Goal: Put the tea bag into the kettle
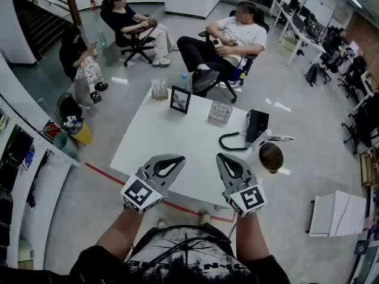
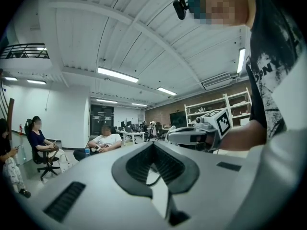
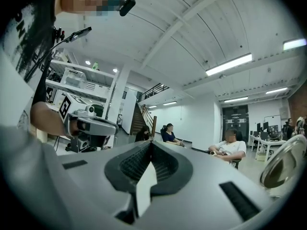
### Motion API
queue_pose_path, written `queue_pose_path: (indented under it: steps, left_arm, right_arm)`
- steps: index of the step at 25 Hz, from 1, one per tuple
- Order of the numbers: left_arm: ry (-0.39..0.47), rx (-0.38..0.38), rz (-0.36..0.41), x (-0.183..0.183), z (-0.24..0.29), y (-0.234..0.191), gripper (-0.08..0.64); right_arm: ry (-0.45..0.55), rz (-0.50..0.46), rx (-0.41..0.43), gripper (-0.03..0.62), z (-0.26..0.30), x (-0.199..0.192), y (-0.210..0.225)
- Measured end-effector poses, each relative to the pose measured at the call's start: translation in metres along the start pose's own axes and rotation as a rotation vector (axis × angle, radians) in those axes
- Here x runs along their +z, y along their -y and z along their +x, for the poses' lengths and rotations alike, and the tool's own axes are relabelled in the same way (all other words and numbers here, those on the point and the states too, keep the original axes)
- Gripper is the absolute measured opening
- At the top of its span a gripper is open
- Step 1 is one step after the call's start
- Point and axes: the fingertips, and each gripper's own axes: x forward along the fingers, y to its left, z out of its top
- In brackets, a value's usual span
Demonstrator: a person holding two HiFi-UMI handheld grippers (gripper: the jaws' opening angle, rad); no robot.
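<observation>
kettle [image 1: 271,157] at table [image 1: 177,152] rt edge – phone [image 1: 257,125] behind

The head view looks steeply down from above the near edge of the bench [image 1: 177,138]; both gripper views look level and close along their own jaws across the bench, each catching the other: right gripper [image 2: 169,135], left gripper [image 3: 114,127]; all three share the seated person in the white T-shirt [image 1: 238,37] beyond the bench's far side.

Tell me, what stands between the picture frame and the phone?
A small white card stands between frame and phone, seen in the head view.
</observation>
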Motion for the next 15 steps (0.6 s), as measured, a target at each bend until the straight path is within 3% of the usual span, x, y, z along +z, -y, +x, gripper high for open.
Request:
queue_pose_path:
  steps: [15]
  left_arm:
    - [-0.001, -0.003, -0.006, -0.0028, -0.0064, -0.0027, 0.008]
  right_arm:
    - [0.000, -0.008, 0.000, 0.012, 0.0020, 0.0017, -0.0108]
